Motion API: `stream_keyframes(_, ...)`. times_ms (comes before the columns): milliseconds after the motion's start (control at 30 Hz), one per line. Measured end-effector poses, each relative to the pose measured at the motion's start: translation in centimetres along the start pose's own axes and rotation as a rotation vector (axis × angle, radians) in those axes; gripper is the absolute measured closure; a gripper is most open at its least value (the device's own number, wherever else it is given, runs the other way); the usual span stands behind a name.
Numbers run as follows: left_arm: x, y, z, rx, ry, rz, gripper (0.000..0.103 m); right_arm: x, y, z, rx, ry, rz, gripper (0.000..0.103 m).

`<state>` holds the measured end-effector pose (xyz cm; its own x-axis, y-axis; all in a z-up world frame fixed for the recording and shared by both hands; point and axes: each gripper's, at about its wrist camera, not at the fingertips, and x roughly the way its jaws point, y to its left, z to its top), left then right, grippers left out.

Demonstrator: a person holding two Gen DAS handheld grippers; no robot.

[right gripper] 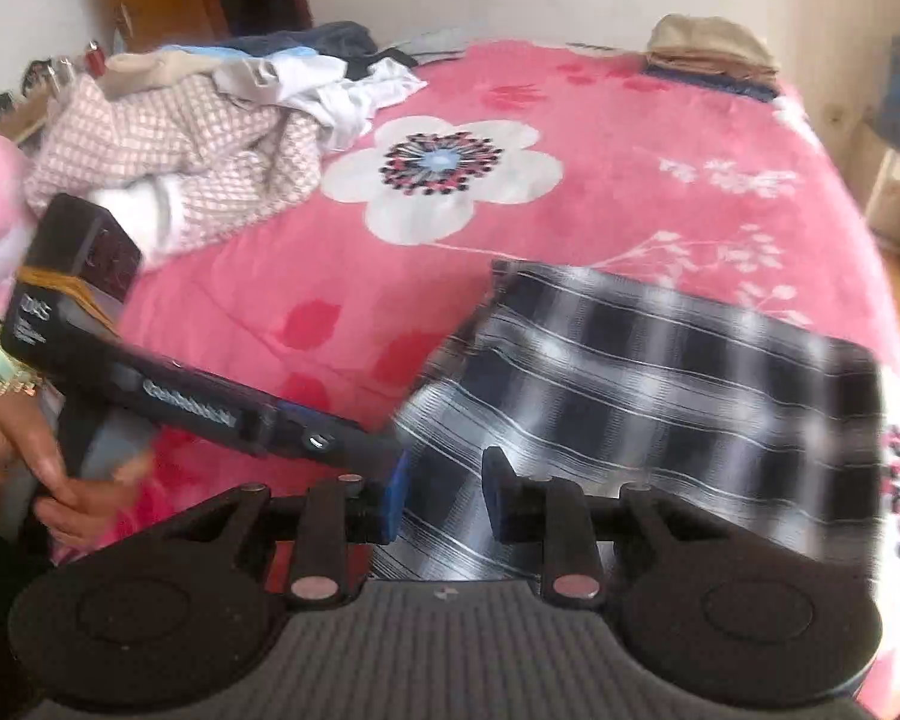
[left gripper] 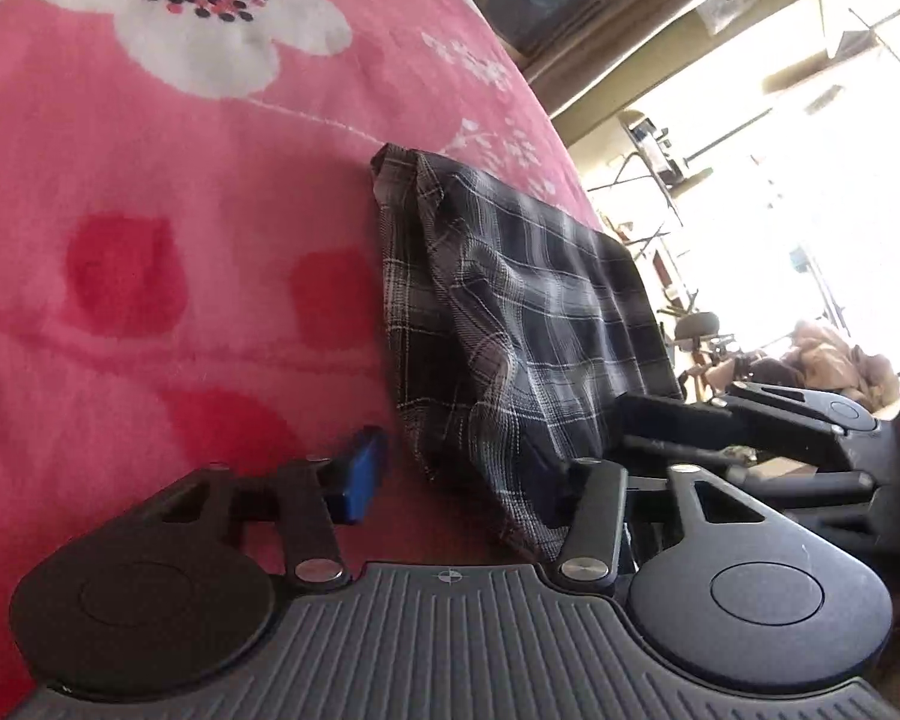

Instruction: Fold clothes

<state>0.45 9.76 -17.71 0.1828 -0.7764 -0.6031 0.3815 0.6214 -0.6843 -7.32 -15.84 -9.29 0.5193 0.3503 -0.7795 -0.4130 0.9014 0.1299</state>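
Landmark: plaid garment [right gripper: 660, 384], black, grey and white, partly folded; it lies on the pink flowered blanket [right gripper: 600, 120] of the bed, toward the blanket's near right corner as my right camera sees it

My left claw [left gripper: 468, 477]: at the garment's near edge; the blue-padded finger [left gripper: 360, 474] stands on the blanket just left of the cloth; the other finger is under or behind the plaid fold; the cloth edge sits between them; jaws part open; whether the pads press on the fabric I cannot tell

My right claw [right gripper: 441, 498]: low over the garment's near left corner; jaws part open; plaid shows in the gap between the two pads; no pinch visible; the picture is blurred here

Left claw seen from the right camera [right gripper: 390, 468]: its long black body slants in from the left of the garment; its tip meets the garment's left edge; a hand [right gripper: 36, 456] grips the handle at the far left

Right claw seen from the left camera [left gripper: 720, 426]: black fingers at the garment's right side, touching or just beside it; I cannot tell which

Pile of unfolded clothes [right gripper: 210, 120]: well beyond the garment, toward the far left of the bed; pink check and white pieces on top

Folded stack [right gripper: 714, 54]: far beyond the garment, at the bed's far right corner; tan on top
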Motion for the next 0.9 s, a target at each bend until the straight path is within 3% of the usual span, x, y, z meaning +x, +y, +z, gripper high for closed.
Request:
stream_keyframes(33, 0.2, 0.2, 0.1, -0.015, 0.011, -0.018, 0.076, 0.3, 0.6, 0.0, -0.041, 0.004, -0.005, 0.073)
stream_keyframes(100, 0.7, 0.6, 0.3, -0.044, 0.034, -0.045, 0.088, 0.7, 2.1, -0.4, -0.137, 0.013, -0.023, 0.071)
stream_keyframes(200, 1.2, 0.8, 0.6, -0.072, 0.052, -0.069, 0.097, 1.2, 4.2, -1.4, -0.243, 0.022, -0.046, 0.063)
stream_keyframes(433, 0.6, 1.4, 1.3, -0.214, 0.036, -0.198, 0.099, 2.6, 5.5, -2.2, -0.254, 0.010, -0.138, 0.060)
stream_keyframes(633, 0.7, 1.7, 1.1, -0.280, 0.022, -0.253, 0.100, 3.0, 5.7, -2.7, -0.226, 0.013, -0.224, 0.060)
stream_keyframes(733, 0.7, 2.1, 0.9, -0.317, 0.006, -0.279, 0.100, 2.9, 5.9, -3.2, -0.219, -0.004, -0.265, 0.071)
stream_keyframes(800, 0.8, 2.4, 0.7, -0.335, -0.001, -0.289, 0.100, 2.6, 5.6, -3.3, -0.177, -0.013, -0.287, 0.093)
stream_keyframes(900, 1.4, 2.8, 0.4, -0.355, 0.001, -0.295, 0.100, 1.6, 4.7, -3.3, -0.074, -0.047, -0.301, 0.097)
